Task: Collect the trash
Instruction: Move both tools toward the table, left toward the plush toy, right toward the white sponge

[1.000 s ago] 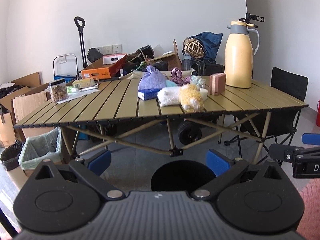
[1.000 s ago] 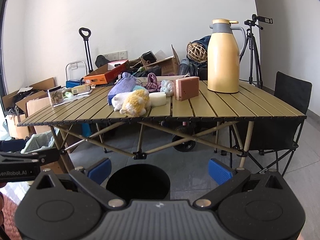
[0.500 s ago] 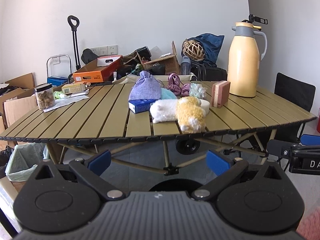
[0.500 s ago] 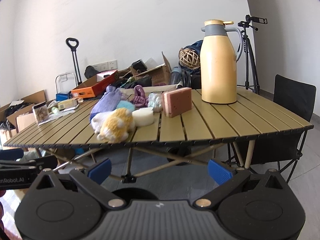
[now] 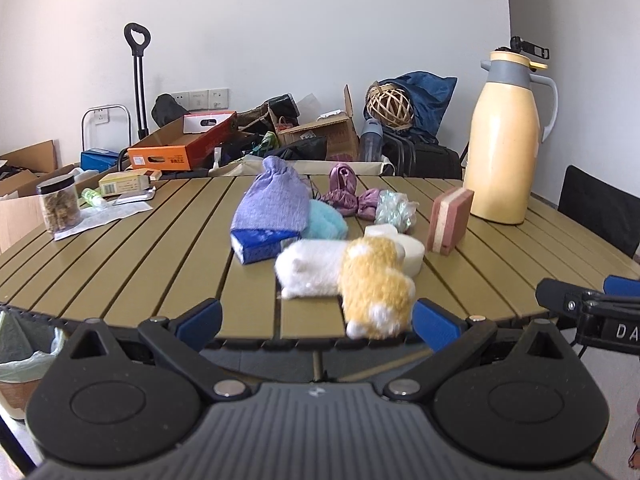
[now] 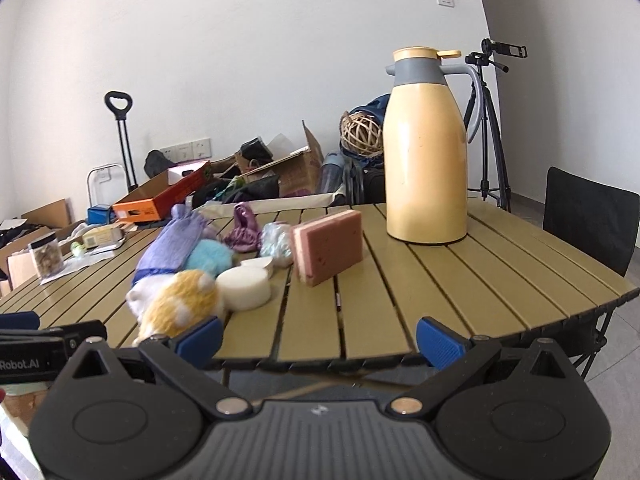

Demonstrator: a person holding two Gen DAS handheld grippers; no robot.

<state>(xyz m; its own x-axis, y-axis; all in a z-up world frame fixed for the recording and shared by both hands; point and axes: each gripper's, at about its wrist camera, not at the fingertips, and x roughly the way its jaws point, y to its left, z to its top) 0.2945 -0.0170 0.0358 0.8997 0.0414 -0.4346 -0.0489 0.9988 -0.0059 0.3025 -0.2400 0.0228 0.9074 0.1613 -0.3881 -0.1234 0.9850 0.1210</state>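
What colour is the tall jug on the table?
The jug is pale yellow with a grey collar; clearest in the right wrist view.

Left gripper [image 5: 316,322], right gripper [image 6: 318,336] (both agape)

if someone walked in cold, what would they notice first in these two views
Probably the tall yellow jug, standing upright at the far right of the slatted table. Next, the soft clutter mid-table: a yellow and white plush toy at the near edge, a purple pouch behind it, and a pink sponge propped on edge. Both grippers, left and right, are open and empty at the table's near edge.
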